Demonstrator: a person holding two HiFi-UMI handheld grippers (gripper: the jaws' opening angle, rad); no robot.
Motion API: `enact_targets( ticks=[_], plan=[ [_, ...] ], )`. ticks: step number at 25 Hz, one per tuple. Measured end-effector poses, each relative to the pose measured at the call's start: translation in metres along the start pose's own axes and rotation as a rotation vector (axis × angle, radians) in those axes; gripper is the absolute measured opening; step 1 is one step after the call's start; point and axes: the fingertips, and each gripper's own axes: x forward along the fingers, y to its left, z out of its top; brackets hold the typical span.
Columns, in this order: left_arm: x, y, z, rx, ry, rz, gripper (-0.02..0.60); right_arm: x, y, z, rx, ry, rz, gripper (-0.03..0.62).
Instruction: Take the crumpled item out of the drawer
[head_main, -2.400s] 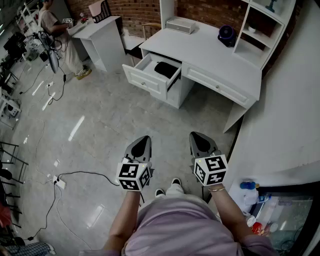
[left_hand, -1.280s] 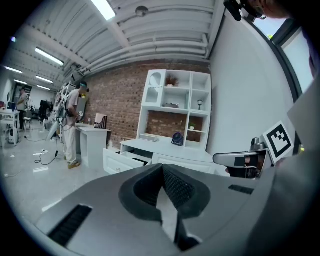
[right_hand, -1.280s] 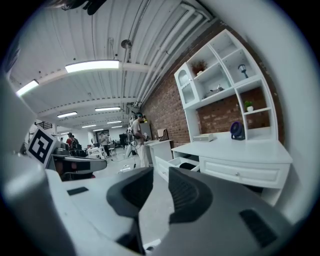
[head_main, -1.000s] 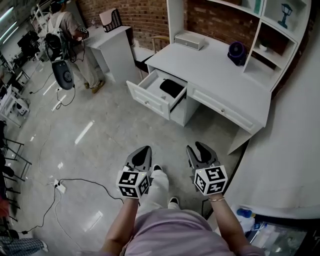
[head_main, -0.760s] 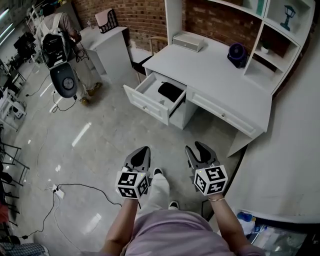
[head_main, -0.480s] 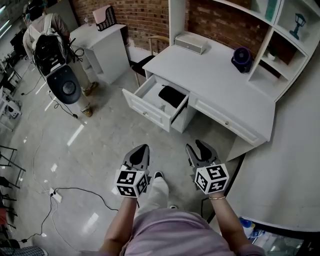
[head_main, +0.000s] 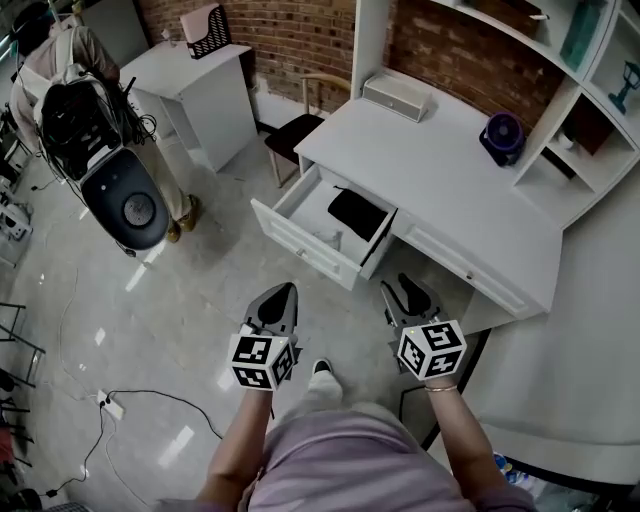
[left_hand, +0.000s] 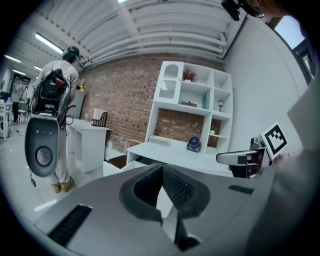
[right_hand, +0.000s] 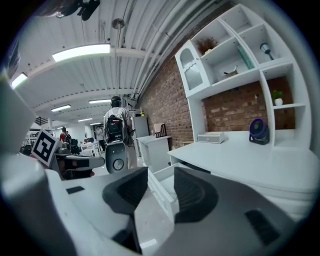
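Note:
The white drawer stands pulled out of the white desk, and a black crumpled item lies at its back. Both grippers are held level over the floor, short of the drawer front. My left gripper is shut with nothing in it; its pads meet in the left gripper view. My right gripper is open and empty; its jaws have just been opening a little. Between its pads in the right gripper view I see the drawer. The item is hidden in both gripper views.
A person with a backpack and a hanging grey device stands at the left by a small white table. A chair is beside the desk. A fan and a white box sit on the desk. A cable lies on the floor.
Both grippers have travelled forward toward the desk, so the open drawer now lies closer in front of them. The person with the backpack appears nearer at the left.

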Motion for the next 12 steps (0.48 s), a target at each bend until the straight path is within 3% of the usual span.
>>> enact_targets(
  ticks=[12],
  plan=[
    [0.043,0.043,0.014,-0.018,0.014,0.024,0.002,0.074,-0.022,0.009,0.022,0.043,0.016,0.152]
  ],
)
